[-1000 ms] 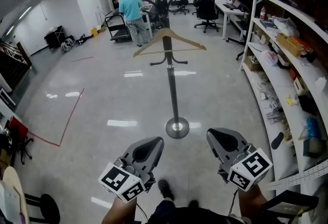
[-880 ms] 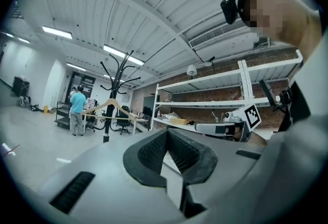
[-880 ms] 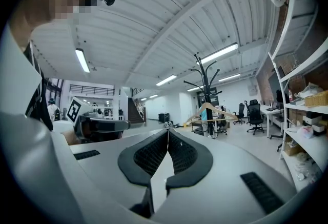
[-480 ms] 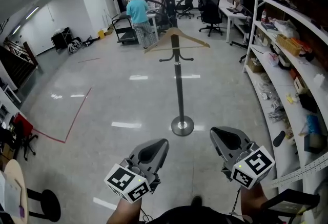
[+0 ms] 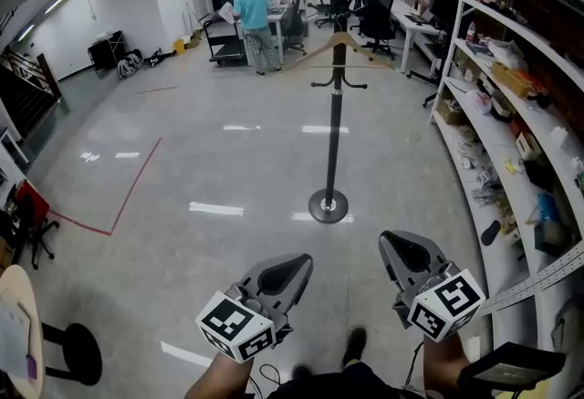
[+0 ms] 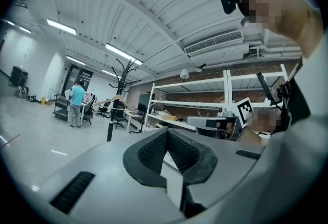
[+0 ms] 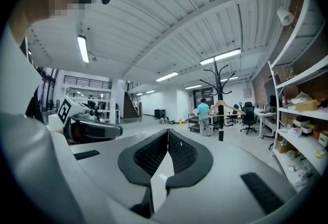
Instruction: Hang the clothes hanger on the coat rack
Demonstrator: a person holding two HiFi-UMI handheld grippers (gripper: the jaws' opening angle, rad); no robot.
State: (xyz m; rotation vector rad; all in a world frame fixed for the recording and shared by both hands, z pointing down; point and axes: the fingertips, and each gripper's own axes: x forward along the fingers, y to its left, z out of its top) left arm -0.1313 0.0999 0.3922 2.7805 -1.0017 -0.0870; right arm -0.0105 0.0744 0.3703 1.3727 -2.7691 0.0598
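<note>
The wooden clothes hanger [image 5: 339, 47] is hanging high on the black coat rack [image 5: 334, 128], which is standing on the floor well ahead. The left gripper [image 5: 290, 267] and right gripper [image 5: 401, 253] are hovering low, both clenched on nothing.

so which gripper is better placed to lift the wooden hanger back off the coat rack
Left, barely. The wooden hanger hangs on the coat rack, far ahead of both. The left gripper sits a bit nearer the pole's line than the right gripper. Both are shut and empty.
</note>
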